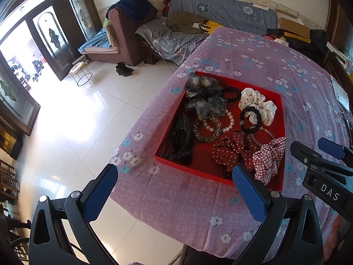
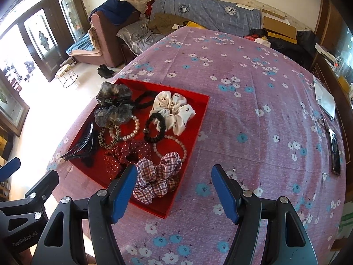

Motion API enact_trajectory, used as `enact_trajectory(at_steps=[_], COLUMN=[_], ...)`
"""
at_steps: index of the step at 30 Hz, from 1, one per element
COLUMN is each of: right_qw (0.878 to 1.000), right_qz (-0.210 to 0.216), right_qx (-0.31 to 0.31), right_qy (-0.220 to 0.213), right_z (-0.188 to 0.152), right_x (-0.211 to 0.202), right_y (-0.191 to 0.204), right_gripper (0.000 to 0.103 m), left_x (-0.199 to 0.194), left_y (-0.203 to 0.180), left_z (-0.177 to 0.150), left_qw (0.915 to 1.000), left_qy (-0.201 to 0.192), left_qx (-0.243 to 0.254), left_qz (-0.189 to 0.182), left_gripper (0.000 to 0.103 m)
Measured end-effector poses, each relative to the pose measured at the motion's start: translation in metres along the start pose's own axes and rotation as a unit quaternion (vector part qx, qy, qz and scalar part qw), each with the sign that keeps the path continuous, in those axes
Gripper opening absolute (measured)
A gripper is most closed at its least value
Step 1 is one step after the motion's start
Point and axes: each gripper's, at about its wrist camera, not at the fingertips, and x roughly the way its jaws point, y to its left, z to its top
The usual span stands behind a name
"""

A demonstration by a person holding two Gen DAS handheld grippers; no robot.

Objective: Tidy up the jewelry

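Note:
A red tray sits on the purple floral table. It holds a grey sheer scrunchie, a white cherry scrunchie, black hair ties, a pearl bracelet, a dark red dotted scrunchie, a plaid scrunchie and a black hair claw. My left gripper is open above the tray's near edge. My right gripper is open and empty over the tray's near right corner.
The table cloth stretches right of the tray. A dark phone and a paper lie near the right edge. A sofa with clothes stands behind. Tiled floor lies to the left.

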Motion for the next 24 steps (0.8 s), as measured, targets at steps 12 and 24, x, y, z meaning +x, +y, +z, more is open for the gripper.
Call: enact_trajectory(at_steps=[12, 24], right_qw=[1.000, 1.000], right_qz=[-0.007, 0.002], right_qx=[-0.001, 0.018], right_qy=[0.011, 0.000], right_z=[0.000, -0.012], right_x=[0.007, -0.001], right_y=[0.005, -0.027], right_gripper=[0.074, 0.074], left_x=[0.011, 0.009], left_y=[0.003, -0.022], left_z=[0.002, 0.009], left_qw=[0.9999, 0.9998], left_qy=[0.014, 0.019], left_qx=[-0.001, 0.010], left_qz=[-0.006, -0.005], left_gripper=[0.103, 0.103])
